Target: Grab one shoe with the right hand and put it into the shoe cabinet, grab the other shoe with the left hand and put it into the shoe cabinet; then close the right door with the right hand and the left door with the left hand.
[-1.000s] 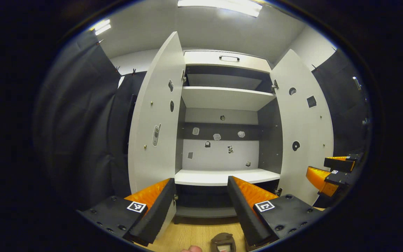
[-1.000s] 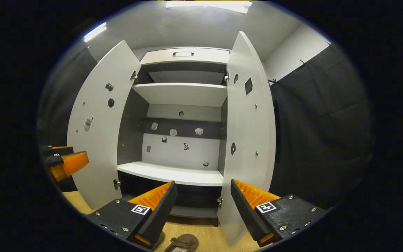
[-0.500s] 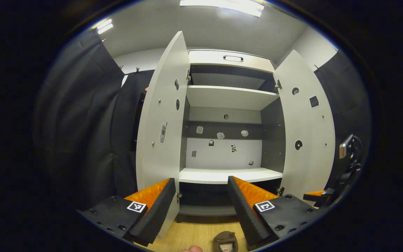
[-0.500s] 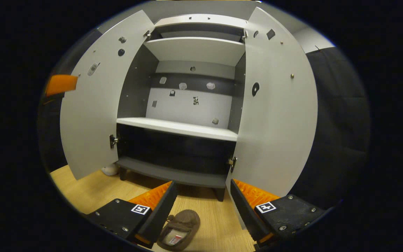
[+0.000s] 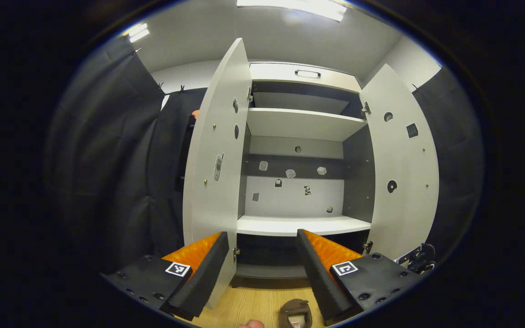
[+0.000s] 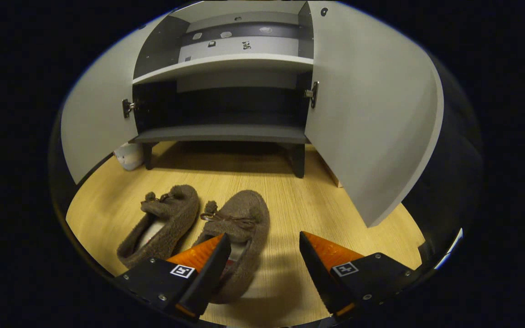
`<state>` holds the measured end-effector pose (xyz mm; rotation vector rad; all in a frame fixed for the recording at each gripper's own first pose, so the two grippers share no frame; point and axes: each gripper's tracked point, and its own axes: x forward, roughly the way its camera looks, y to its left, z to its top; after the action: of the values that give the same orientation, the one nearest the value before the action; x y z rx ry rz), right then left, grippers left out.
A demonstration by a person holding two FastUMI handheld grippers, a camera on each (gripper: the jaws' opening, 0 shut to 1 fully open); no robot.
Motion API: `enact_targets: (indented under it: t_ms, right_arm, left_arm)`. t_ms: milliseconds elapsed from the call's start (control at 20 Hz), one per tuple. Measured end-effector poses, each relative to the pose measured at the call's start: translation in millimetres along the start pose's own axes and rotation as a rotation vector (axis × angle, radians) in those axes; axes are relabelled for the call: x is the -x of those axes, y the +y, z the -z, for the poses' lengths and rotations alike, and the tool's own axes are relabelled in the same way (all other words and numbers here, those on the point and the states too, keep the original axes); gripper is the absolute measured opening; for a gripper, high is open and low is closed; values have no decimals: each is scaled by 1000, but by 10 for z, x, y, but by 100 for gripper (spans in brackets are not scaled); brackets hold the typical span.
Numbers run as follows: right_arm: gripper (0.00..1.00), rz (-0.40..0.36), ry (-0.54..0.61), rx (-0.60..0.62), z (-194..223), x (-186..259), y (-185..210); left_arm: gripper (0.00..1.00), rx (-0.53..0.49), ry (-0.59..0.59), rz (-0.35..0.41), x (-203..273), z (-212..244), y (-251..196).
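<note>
Cabinet straight ahead in the left gripper view, both doors swung wide, shelves bare. The left gripper is held level facing it, jaws apart and holding nothing. A brown shoe lies on the wood floor just below.

In the right gripper view, the right gripper tilts down toward the floor, jaws apart over two shoes lying side by side. Its left finger overlaps the right shoe; the left shoe is just beside. The right door stands open nearby.

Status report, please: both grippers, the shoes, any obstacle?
Right gripper open, low beside right slipper. Left gripper open, facing open cabinet. Both slippers on floor; left slipper untouched. Nothing blocking.
</note>
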<state>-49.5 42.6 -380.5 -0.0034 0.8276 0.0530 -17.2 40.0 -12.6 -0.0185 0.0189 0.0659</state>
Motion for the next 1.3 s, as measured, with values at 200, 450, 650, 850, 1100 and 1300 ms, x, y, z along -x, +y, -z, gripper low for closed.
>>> enact_targets:
  t_ms: [200, 450, 650, 850, 1100, 1300]
  right_arm:
    - [92, 17, 46, 42, 130, -203, -11]
    - [82, 28, 76, 65, 182, -511, 3]
    - [60, -41, 51, 60, 184, -657, 135]
    - [33, -61, 38, 19, 181, -660, 145]
    - [4, -77, 7, 70, 128, -596, 166]
    - [4, -50, -94, 71, -182, -296, 100]
  left_arm:
    - [96, -9, 8, 12, -16, 29, -48]
    - [96, -7, 9, 23, -15, 38, -99]
    - [96, -9, 11, 14, -26, 45, -73]
    - [96, -4, 11, 5, -27, 48, -38]
    - [96, -8, 1, 8, -35, 29, -50]
    - [96, 8, 6, 9, -29, 66, -51]
